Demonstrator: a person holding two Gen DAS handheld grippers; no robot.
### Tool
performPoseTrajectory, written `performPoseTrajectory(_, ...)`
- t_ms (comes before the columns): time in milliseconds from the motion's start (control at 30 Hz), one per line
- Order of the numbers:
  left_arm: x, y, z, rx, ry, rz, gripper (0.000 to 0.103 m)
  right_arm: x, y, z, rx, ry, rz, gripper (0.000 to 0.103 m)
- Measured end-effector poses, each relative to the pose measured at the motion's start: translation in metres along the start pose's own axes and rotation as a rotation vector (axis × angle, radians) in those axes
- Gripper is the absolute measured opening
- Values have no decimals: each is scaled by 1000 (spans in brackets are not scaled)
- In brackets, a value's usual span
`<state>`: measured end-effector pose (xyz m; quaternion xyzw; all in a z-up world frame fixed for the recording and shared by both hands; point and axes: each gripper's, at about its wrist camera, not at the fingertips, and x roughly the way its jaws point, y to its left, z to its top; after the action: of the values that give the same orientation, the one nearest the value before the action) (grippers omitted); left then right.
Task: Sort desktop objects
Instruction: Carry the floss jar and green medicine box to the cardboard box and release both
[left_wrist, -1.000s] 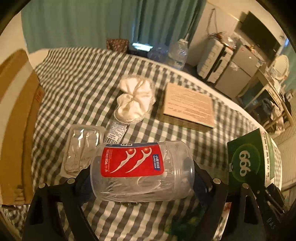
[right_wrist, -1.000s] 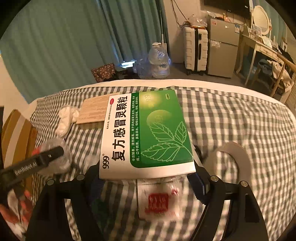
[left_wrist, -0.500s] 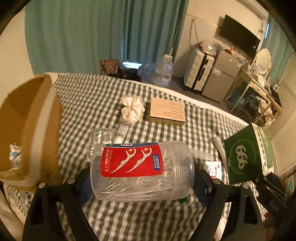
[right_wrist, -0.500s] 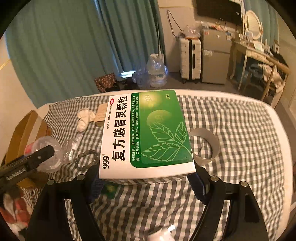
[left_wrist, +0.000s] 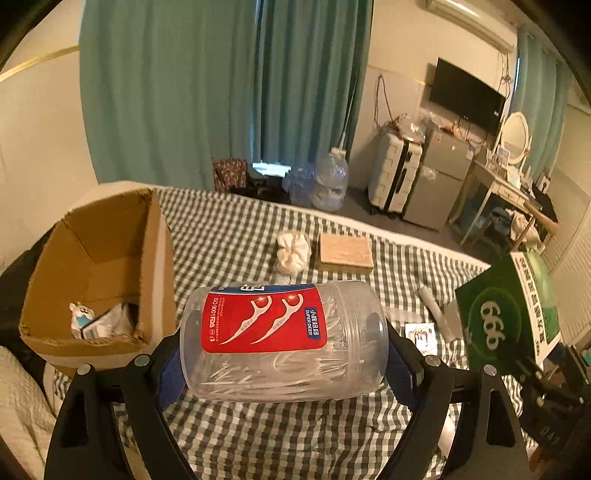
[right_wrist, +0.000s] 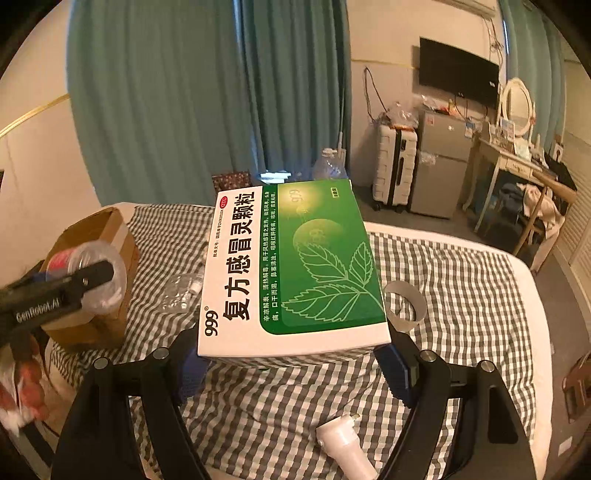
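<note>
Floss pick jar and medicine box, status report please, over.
Left gripper shut on floss pick jar. Right gripper shut on green medicine box. Both held above the checked cloth. Cardboard box open at left, nothing in the way.

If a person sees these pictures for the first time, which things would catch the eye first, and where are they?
Probably the two held things: a clear floss pick jar with a red label, lying sideways in the left gripper, and a green and white medicine box in the right gripper, both above the checked cloth. Next, the open cardboard box at the cloth's left edge, with small items inside.
</note>
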<state>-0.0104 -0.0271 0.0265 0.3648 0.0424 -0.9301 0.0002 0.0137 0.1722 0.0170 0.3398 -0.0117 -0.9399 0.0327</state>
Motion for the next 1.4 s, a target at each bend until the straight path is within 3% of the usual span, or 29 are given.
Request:
performPoseTrajectory(167, -15, 17, 0, -8, -46, 16, 89, -9, 15, -5, -50, -12, -13, 78)
performPoseTrajectory(267, -15, 30, 0, -50, -36, -10, 89, -9, 19, -6, -61, -6, -25, 78)
performPoseTrajectory(633, -21, 69, 16, -145, -67, 13, 89, -17, 40, 8, -35, 19, 65, 78)
performPoseTrajectory(800, -24, 96, 20, -173, -83, 109, 89, -15, 72, 21, -45, 16, 142, 78)
performPoseTrajectory(1067, -20, 169, 21, -334, -105, 212, 89, 11, 149, 46, -74, 37, 320, 78)
performPoseTrajectory(1200, -11, 208, 13, -436, -91, 252, 89, 30, 191, 49, -109, 52, 378, 78)
performPoseTrajectory(1400, 5, 248, 8, -476, -84, 354, 89, 59, 237, 54, -153, 86, 432, 78)
